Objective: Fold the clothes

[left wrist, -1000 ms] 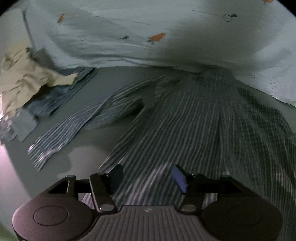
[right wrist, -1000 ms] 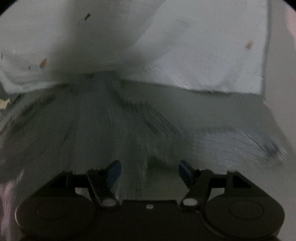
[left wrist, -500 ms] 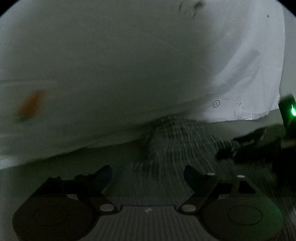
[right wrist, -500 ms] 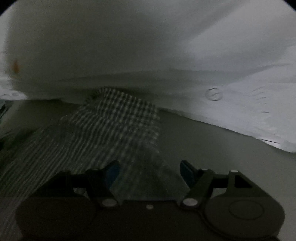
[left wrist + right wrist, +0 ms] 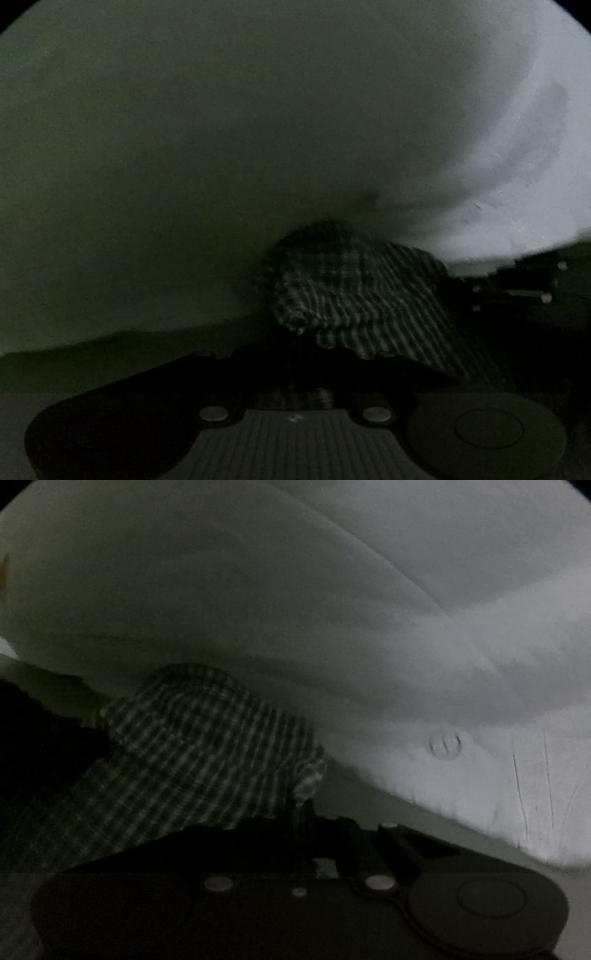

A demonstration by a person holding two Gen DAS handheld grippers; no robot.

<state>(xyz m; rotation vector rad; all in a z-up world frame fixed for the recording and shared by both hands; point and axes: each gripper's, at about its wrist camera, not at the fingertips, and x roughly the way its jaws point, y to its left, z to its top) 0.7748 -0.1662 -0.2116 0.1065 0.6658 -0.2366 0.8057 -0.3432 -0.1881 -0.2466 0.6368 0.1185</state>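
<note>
A dark-and-pale checked shirt (image 5: 199,746) lies under what looks like a whitish sheet (image 5: 332,609).

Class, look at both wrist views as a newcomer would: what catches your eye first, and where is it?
The striped shirt stands out first, bunched just ahead of the left gripper and the right gripper, both shut on its fabric. Behind it, a pale sheet fills the upper part of both dim views.

Right gripper (image 5: 301,814) jaws have just closed, seemingly pinching the checked shirt (image 5: 207,746) under the pale sheet (image 5: 369,609).
</note>
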